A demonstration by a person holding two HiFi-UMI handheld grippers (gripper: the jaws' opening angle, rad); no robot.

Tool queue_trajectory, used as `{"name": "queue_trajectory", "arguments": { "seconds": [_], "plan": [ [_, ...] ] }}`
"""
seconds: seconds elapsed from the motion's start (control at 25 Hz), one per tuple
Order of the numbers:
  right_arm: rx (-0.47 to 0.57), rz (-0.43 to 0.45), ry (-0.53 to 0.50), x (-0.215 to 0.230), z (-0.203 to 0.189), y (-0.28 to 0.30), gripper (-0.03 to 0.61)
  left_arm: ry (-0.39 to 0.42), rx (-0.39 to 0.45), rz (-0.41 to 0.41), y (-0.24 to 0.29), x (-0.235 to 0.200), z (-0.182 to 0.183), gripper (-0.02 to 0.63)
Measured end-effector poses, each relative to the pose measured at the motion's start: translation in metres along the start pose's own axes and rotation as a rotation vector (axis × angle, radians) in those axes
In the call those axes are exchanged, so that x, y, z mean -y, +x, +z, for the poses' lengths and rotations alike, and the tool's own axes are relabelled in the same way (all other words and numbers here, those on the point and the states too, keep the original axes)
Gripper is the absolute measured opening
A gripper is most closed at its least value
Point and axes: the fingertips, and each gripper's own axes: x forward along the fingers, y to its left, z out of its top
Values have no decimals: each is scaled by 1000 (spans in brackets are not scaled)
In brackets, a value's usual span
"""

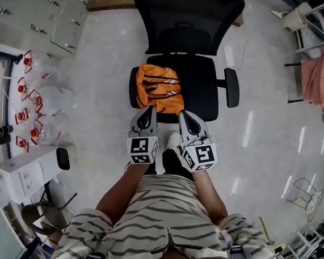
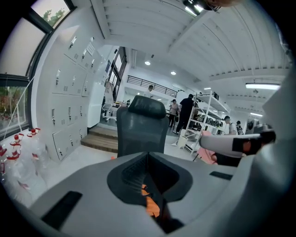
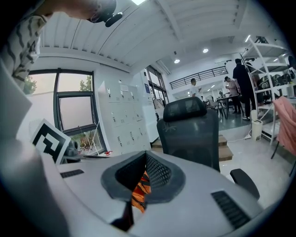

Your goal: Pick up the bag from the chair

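The person's striped shirt (image 1: 159,214) sits lowest in the head view. Beyond it, the left gripper (image 1: 147,114) and right gripper (image 1: 184,117) each have their jaws pressed together and empty. Their tips are at the near edge of the crumpled orange fabric bag (image 1: 159,86), which lies on the seat of the black mesh office chair (image 1: 200,85).

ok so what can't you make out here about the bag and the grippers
Contact: in the head view the tips of the left gripper and right gripper overlap the near edge of the bag; touching or just above it cannot be told.
Rest of the bag: both gripper views show only an orange sliver past the shut jaws; each gripper's own body hides it.
Bag handles: head view, too small and crumpled.
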Motion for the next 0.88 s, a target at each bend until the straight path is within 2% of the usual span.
{"name": "queue_trajectory", "arguments": {
  "seconds": [0.4,0.44,0.52,0.88],
  "plan": [
    [-37,3,20,-1,-21,5,18,-20,-101,62,19,-22,-44,28],
    [-41,5,22,-1,-23,6,18,-28,-116,65,22,-24,-49,37],
    [-48,7,25,-2,-26,7,18,-42,-148,71,26,-28,-59,95],
    [-74,19,35,-3,-37,7,18,-76,-240,153,40,-51,-96,190]
  ]
}}
